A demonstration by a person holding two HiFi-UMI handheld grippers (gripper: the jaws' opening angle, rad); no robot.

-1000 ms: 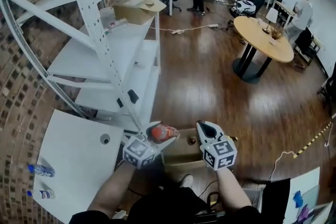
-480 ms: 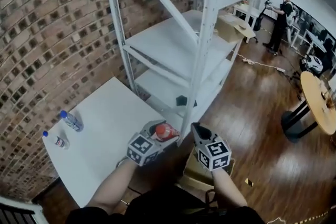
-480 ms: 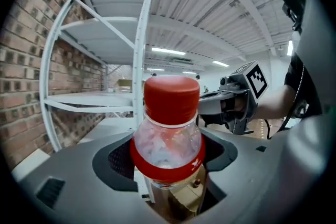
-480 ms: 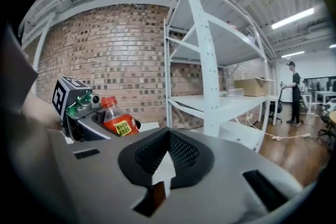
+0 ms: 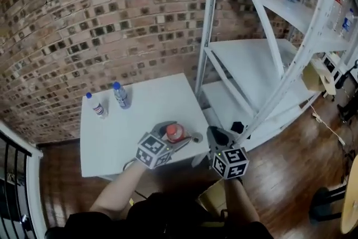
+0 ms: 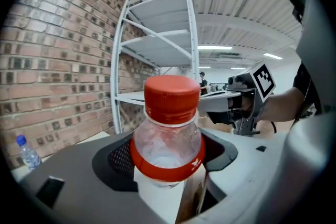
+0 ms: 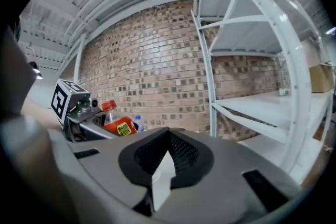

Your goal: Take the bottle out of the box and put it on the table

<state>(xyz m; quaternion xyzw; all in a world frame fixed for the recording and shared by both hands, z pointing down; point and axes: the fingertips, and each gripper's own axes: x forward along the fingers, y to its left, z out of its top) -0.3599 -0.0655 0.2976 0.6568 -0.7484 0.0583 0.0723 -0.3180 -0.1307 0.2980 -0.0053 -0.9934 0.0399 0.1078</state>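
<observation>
Bottle is clamped by its body in the left gripper jaws above the desk near edge, likely for set-down. Right gripper jaws are closed and empty, kept aside. Two other bottles stand at the far side.

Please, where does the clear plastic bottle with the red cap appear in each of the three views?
Head view: clear plastic bottle with red cap, lower centre, against the white table.
Left gripper view: bottle, dead centre, large.
Right gripper view: bottle, lower left, small.
Shared landmark: brown brick wall.
</observation>
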